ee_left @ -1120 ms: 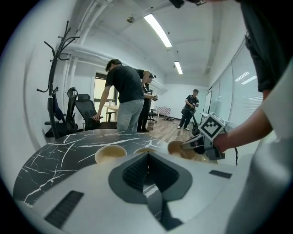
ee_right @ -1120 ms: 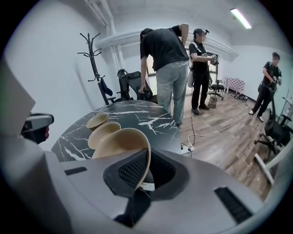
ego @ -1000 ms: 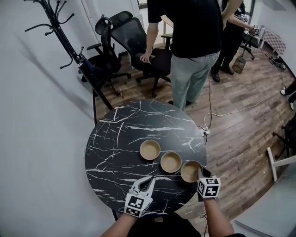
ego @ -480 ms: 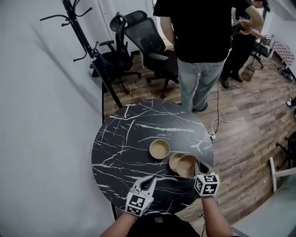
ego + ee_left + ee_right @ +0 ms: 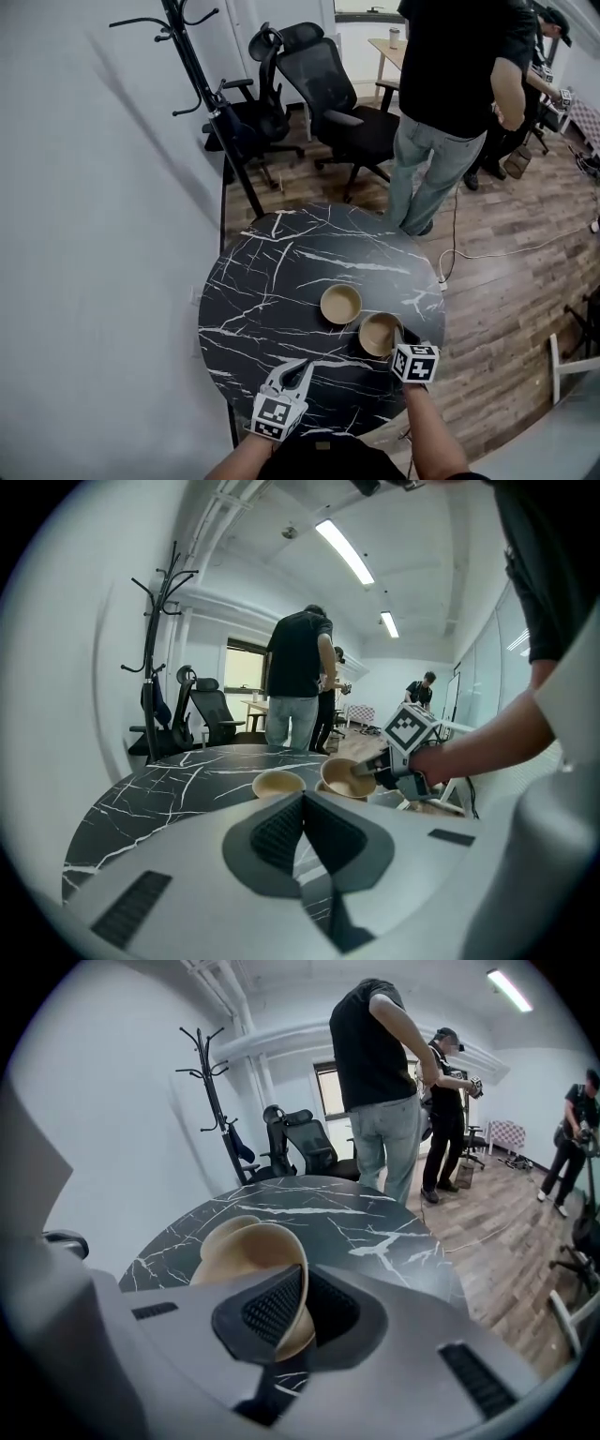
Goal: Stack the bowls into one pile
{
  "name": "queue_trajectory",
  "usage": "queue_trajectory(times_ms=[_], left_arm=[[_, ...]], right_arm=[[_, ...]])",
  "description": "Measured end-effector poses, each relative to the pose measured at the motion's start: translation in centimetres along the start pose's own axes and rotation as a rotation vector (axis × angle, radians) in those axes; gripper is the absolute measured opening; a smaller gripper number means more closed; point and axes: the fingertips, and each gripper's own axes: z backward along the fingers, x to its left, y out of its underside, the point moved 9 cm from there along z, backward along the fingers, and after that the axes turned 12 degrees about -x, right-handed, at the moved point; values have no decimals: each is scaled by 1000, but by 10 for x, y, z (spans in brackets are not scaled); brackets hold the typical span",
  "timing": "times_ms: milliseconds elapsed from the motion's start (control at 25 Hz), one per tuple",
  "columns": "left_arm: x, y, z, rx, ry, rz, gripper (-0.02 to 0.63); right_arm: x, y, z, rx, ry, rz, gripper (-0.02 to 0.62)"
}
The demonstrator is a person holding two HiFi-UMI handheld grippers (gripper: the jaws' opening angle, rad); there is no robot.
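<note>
On the round black marble table (image 5: 272, 281) one tan bowl (image 5: 340, 304) stands alone near the middle. My right gripper (image 5: 402, 337) is shut on the rim of a second tan bowl (image 5: 379, 334) and holds it tilted just right of the first. In the right gripper view that rim (image 5: 298, 1269) sits between the pads, and another bowl's rim (image 5: 223, 1228) shows behind it. The left gripper view shows the held bowl (image 5: 345, 775) over a third bowl's edge (image 5: 324, 789); whether they touch I cannot tell. My left gripper (image 5: 298, 373) is shut and empty near the front edge.
Two people (image 5: 457, 103) stand beyond the table's far right side on the wooden floor. Black office chairs (image 5: 337, 89) and a coat rack (image 5: 211, 112) stand behind the table. A white wall runs along the left. A white cable (image 5: 506, 246) lies on the floor at the right.
My right gripper has carried its bowl leftward from the right end of the row to over the middle bowl, which is now hidden beneath it. The left gripper stays shut near the front edge.
</note>
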Motion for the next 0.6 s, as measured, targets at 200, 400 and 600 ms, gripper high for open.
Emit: queue_trajectory(times_ms=[200, 400, 600], left_arm=[[8, 2, 6, 3, -9, 5, 11], [8, 3, 6, 6, 15, 0, 11], [6, 2, 6, 4, 39, -1, 11]], right_arm=[[3, 6, -10, 44, -2, 33, 28], [4, 7, -15, 55, -22, 79, 29], [2, 5, -16, 46, -31, 123, 92]])
